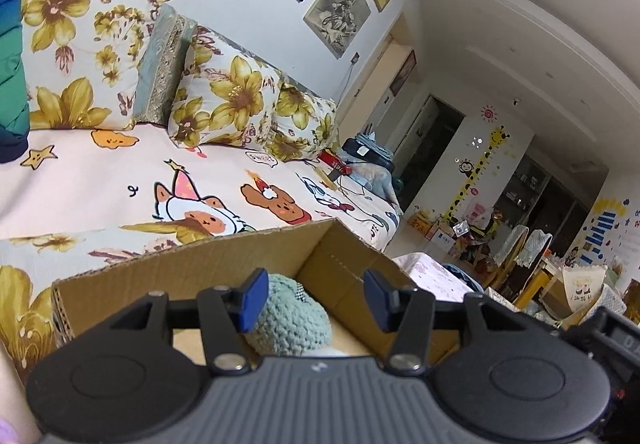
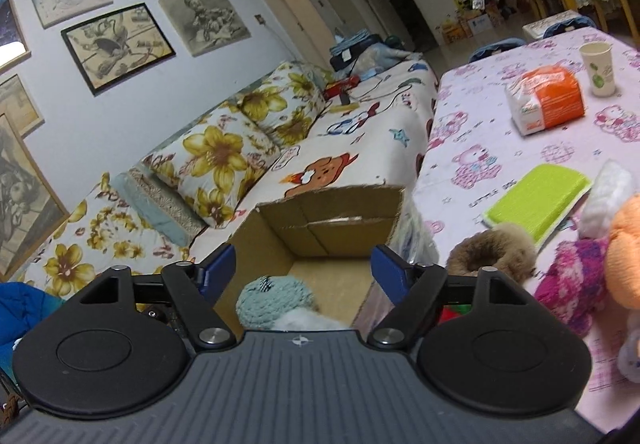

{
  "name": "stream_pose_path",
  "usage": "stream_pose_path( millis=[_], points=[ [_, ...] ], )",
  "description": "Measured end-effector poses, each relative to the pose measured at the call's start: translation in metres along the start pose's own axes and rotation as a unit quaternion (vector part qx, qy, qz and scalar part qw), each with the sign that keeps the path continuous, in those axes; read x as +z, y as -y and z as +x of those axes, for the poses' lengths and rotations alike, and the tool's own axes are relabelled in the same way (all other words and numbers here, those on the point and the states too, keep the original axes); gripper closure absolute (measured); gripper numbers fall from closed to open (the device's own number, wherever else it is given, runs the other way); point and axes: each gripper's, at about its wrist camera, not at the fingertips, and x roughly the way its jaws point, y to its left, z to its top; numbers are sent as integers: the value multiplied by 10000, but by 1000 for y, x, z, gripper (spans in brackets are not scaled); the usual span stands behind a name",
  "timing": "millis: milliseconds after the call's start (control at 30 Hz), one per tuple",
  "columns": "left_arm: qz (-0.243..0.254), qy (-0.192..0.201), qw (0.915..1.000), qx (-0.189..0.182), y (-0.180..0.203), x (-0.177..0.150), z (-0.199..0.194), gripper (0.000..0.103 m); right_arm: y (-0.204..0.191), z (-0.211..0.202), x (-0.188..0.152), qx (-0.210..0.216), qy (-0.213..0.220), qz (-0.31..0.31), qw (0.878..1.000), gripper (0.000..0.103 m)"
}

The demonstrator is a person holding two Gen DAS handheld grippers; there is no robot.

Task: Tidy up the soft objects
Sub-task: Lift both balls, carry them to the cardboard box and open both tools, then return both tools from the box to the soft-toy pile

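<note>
Both my claws, left claw (image 1: pixel 316 298) and right claw (image 2: pixel 304 268), gape empty over the cardboard box (image 2: pixel 344 220); a teal knitted toy (image 2: pixel 272 300) lies inside, plush toys (image 2: pixel 576 272) crowd the worktop (image 2: pixel 520 148) edge alongside.

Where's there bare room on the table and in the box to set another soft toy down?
The cardboard box is bare beyond the teal knitted toy. The table is free between green sponge and tissue pack. It is crowded around the orange plush.

Ahead of me stood a sofa (image 2: pixel 352 148) with floral cushions (image 2: pixel 216 160) beneath framed drawings (image 2: pixel 118 46). On the pink tabletop (image 2: pixel 500 148) to my right sat a paper cup (image 2: pixel 598 68), an orange tissue pack (image 2: pixel 546 100) and a green sponge (image 2: pixel 536 200).
</note>
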Motion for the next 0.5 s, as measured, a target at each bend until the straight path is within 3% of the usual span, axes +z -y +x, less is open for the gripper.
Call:
stream_pose_path(
  millis=[333, 500],
  points=[
    [395, 38, 9987, -310, 17, -3, -5, 25, 7, -23, -6, -370, 332, -87, 9987, 0],
    [651, 22, 9967, -491, 27, -7, -6, 22, 9, -29, -7, -601, 489, -278, 9966, 0]
  ],
)
